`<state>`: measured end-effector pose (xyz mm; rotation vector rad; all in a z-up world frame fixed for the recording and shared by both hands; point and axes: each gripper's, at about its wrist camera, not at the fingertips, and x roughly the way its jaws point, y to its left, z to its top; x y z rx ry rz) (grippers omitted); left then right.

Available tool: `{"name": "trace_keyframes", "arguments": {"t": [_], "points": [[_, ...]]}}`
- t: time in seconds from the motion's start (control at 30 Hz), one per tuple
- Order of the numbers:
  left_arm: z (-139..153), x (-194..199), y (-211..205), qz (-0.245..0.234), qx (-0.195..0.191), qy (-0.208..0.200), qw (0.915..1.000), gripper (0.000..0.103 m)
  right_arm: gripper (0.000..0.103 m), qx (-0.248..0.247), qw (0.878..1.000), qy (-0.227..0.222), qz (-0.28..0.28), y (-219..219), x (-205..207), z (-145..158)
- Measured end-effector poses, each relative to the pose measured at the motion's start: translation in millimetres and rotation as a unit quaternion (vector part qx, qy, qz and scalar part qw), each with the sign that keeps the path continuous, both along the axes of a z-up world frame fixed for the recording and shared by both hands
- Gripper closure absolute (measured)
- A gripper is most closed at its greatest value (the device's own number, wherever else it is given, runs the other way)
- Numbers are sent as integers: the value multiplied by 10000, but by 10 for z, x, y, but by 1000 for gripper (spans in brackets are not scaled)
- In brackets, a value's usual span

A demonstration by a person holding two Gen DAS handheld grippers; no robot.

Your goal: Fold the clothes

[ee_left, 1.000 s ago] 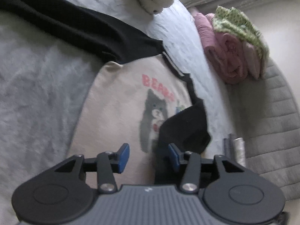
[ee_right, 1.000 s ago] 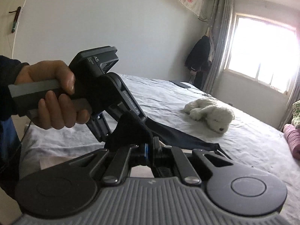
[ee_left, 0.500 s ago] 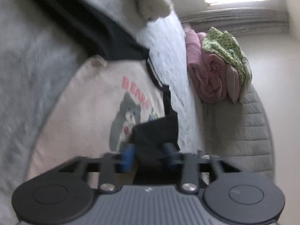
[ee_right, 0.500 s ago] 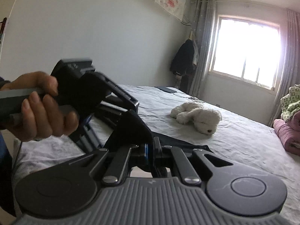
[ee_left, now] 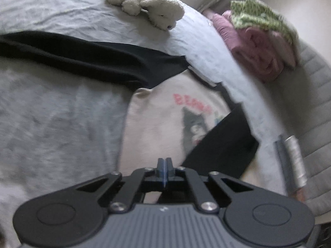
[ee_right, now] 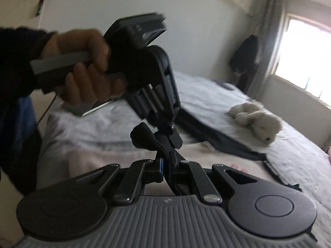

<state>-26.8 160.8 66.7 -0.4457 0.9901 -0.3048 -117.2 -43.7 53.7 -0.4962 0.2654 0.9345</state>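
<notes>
Over the bed (ee_left: 51,107), both grippers pinch a black sleeve (ee_left: 223,144), edge hidden.

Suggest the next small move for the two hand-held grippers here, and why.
Probably lower the black sleeve flat onto the cream sweatshirt. The right hand-held gripper is shut on its raised cuff end, the left hand-held gripper is shut beside it, and the sleeve already crosses the chest print.

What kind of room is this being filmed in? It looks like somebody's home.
Most likely a bedroom in a home. A wide bed with a pale grey sheet fills the view, a plush toy lies on it, and a curtained window and a dark coat hanging by it suggest a lived-in room.
</notes>
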Motion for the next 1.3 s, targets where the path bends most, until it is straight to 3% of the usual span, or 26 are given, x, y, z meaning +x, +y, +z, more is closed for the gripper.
{"name": "trace_keyframes", "arguments": {"t": [0.27, 0.5, 0.6, 0.67, 0.73, 0.8, 0.9, 1.0, 1.07, 1.3], "points": [[-81, 16, -188, -400, 396, 7, 9984, 103, 98, -773, 9954, 315, 478, 57, -13, -144], [-65, 93, -398, -565, 847, -138, 9947, 102, 88, -968, 9793, 1185, 1324, -196, -22, 39], [-64, 152, -504, -593, 1026, -236, 9927, 101, 88, -1105, 9734, 1191, 1616, -355, -97, 122], [-53, 203, -583, -622, 1015, -331, 9923, 98, 87, -852, 9844, 1058, 1119, -565, 39, 251], [-30, 267, -679, -668, 980, -457, 9919, 95, 70, -536, 9932, 902, 498, -792, 209, 394], [17, 371, -806, -705, 910, -606, 9915, 90, 65, -313, 9946, 826, -552, -1111, 507, 481], [124, 590, -1056, -760, 699, -795, 9915, 84, 65, -224, 9763, 1059, -1873, -1618, 937, 421], [261, 873, -1414, -958, 510, -1022, 9888, 77, 65, -180, 9443, 1591, -2874, -2055, 1300, 257], [336, 1100, -1717, -1205, 512, -1176, 9844, 73, 65, -148, 9305, 1865, -3150, -2226, 1464, 162], [196, 1931, -2643, -1871, 745, -1117, 9731, 67, 65, -178, 9321, 2137, -2919, -2256, 1679, 12]]}}
